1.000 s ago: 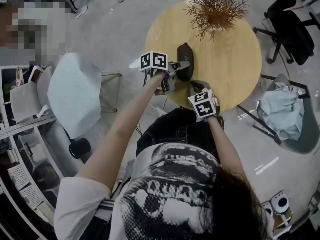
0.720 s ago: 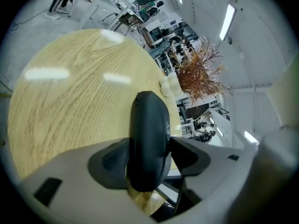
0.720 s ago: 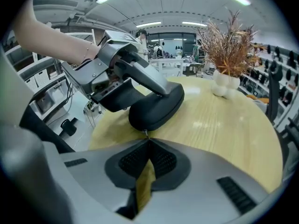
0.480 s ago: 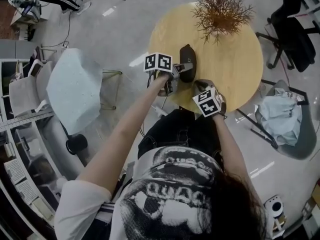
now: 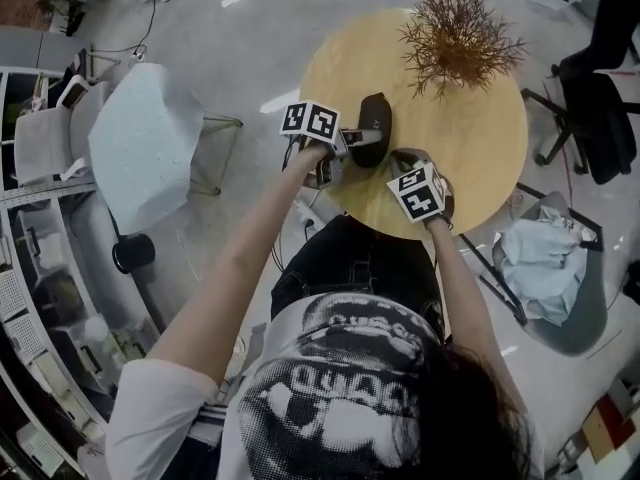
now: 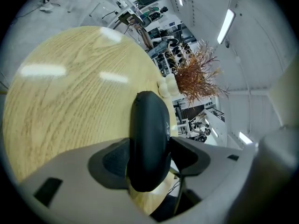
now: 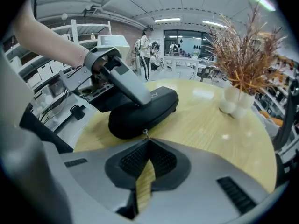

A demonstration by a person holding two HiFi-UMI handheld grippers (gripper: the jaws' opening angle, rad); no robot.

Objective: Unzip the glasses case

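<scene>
Right claw [image 7: 146,141]: we see the pads pressed together, with only their tips nipping the small metal zip pull [image 7: 146,134].
Zip pull: it sits on the seam of the case [image 7: 145,111], on the side facing us. We cannot tell how far the zip is already open.
Left claw [image 6: 149,146]: the jaws stand wide, with one pad bearing on each flank of the case. It is clamped across the near end.
Case: black and rounded, it rests on the tabletop [image 5: 470,158] close to its left edge, with its far end pointing toward the middle.
Farther out: a dried plant [image 5: 455,33] in a white vase [image 7: 233,101] stands by the far edge, well apart from the case.
Step, as we judge it: we are drawing the pull along the seam while the other claw steadies the case.
Risk, pull slips: the hold on the tab is thin and only at the tips. A tug off the line of the seam could let it pop free.
Risk, case shifts: the left claw holds only one end, so a hard pull could swing or drag the case off the nearby left edge.
Risk, zip jams: this is likeliest at the curved end, if we do not follow the bend.
</scene>
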